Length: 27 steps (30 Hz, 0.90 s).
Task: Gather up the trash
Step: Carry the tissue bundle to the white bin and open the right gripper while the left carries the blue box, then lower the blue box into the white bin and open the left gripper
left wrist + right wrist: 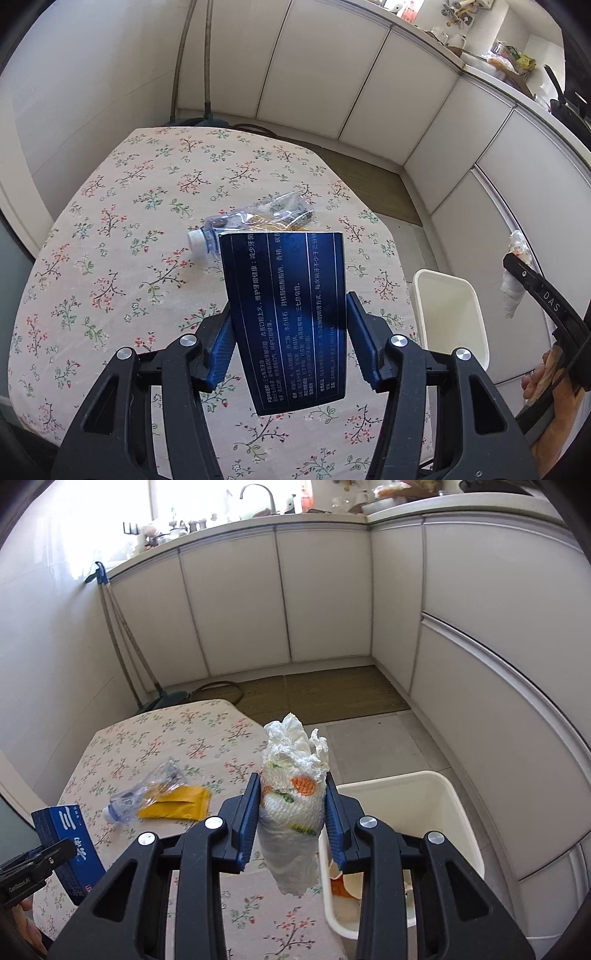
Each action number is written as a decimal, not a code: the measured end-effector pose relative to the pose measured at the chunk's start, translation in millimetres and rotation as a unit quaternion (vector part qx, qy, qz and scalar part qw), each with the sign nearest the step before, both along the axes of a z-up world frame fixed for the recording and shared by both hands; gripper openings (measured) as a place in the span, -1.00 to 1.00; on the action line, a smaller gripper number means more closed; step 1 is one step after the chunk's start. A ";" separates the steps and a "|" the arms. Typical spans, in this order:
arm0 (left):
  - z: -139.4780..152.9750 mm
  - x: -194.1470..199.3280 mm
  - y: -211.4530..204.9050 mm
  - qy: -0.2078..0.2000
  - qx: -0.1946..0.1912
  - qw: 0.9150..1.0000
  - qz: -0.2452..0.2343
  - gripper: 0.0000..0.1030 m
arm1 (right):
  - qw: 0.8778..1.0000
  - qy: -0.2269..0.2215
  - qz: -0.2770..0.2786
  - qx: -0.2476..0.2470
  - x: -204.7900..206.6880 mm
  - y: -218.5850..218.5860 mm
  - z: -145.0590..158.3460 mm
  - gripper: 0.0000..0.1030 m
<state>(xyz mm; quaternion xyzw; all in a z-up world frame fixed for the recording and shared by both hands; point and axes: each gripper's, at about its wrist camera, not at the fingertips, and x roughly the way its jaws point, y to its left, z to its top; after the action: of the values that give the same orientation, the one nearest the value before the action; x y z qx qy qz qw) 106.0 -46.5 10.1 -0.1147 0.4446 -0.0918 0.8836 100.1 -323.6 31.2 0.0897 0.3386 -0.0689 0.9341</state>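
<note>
Right gripper (290, 818) clamps a crumpled tissue wad (291, 794) beside the partly filled bin (458, 812), left gripper (290, 341) grips a blue box (288, 317); bottle (147, 794) and yellow packet (177, 805) remain on the table (147, 731).

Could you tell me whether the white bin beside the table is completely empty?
No, the right wrist view shows the white bin already holding scraps, including an orange-and-white piece lying at its bottom.
</note>
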 end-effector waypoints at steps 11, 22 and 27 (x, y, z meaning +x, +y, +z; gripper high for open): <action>-1.0 11.3 -51.0 -0.002 0.011 0.999 -0.037 0.02 | 0.992 -0.002 -0.123 -0.007 1.0 -80.1 -17.6 -0.33; 12.2 20.2 -129.5 -0.025 -0.001 0.995 -0.097 0.02 | 0.975 0.004 -0.220 0.014 -31.1 -145.0 -19.8 0.87; 16.3 22.5 -168.9 -0.033 -0.009 0.992 -0.125 0.02 | 0.970 0.004 -0.241 0.027 -50.4 -170.4 -17.8 0.87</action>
<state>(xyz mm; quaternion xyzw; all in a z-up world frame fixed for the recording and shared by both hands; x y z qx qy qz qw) 128.4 -215.5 26.4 -0.0627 0.4257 -0.2092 0.8781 49.7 -494.1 13.4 0.1938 0.3123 -0.2832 0.8859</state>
